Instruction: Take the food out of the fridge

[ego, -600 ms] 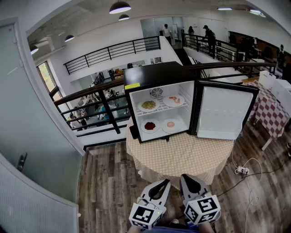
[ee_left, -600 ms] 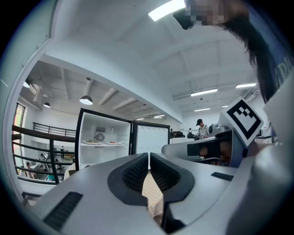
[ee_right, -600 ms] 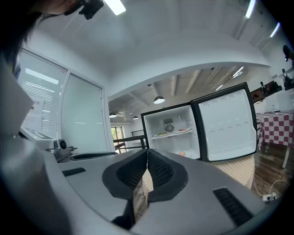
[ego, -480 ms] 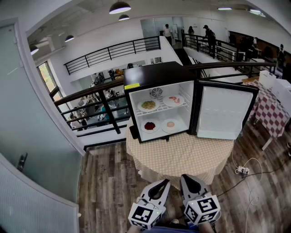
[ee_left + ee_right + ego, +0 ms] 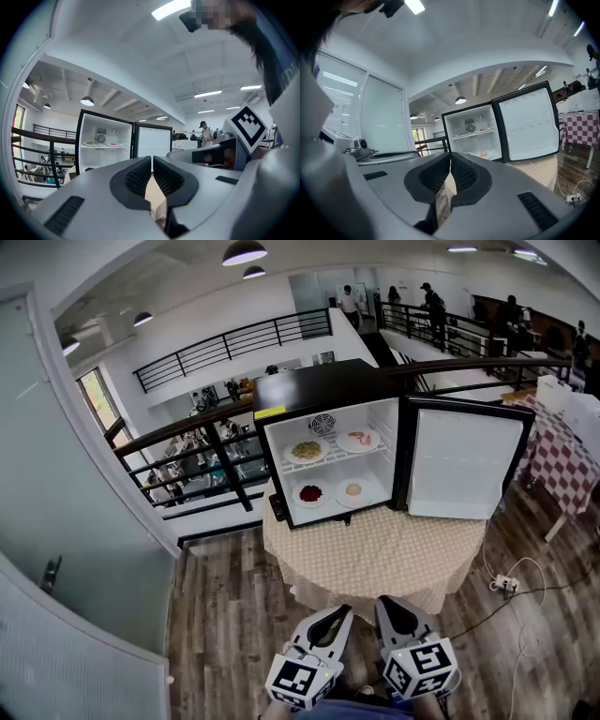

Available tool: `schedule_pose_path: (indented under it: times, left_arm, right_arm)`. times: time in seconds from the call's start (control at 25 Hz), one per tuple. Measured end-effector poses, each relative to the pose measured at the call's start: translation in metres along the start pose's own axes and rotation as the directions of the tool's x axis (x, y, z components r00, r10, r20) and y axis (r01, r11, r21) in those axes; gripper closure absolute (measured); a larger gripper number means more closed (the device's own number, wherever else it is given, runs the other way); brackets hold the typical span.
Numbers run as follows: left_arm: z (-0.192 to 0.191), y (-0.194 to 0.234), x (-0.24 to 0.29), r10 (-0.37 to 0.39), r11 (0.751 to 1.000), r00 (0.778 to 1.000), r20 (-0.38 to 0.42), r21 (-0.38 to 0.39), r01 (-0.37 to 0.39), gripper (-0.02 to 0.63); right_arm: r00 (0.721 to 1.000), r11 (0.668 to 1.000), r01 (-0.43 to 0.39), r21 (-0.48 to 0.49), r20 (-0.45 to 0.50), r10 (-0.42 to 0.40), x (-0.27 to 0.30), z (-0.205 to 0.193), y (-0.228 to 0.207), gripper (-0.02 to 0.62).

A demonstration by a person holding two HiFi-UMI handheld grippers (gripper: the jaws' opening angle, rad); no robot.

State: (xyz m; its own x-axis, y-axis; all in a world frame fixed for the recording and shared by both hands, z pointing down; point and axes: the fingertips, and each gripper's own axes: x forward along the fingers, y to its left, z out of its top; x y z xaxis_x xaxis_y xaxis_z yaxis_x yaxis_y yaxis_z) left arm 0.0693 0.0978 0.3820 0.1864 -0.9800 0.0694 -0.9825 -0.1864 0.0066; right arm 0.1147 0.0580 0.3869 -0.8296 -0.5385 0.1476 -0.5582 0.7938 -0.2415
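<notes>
A small black fridge [image 5: 323, 390] stands on a round table [image 5: 375, 554] with its door [image 5: 464, 465] swung open to the right. On its wire upper shelf sit a plate of yellowish food [image 5: 306, 451] and a plate of pink food [image 5: 359, 439]. The fridge floor holds a plate of dark red food [image 5: 310, 493] and a plate with a pale round piece [image 5: 353, 490]. My left gripper [image 5: 330, 617] and right gripper [image 5: 387, 606] hang side by side well short of the table, both shut and empty. Both gripper views show the open fridge [image 5: 104, 145] [image 5: 474, 133] far ahead.
A dark railing [image 5: 197, 423] runs behind the fridge with a lower floor beyond. A table with a checked cloth [image 5: 562, 460] stands at the right. A cable and power strip [image 5: 504, 584] lie on the wooden floor right of the round table. A glass wall [image 5: 66, 502] is on the left.
The head view has shifted slightly, so the fridge and table sit a little lower and to the right. Both grippers keep their place, shut.
</notes>
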Motion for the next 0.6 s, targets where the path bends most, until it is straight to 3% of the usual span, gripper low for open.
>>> schedule_pose_path:
  times: [0.6]
  left_arm:
    - [-0.010,0.038,0.030,0.000,1.000,1.000,-0.014,0.003,0.000,0.581]
  right_arm:
    - [1.000,0.999,0.010,0.041,-0.025,-0.009,0.046,-0.002,-0.019,0.575]
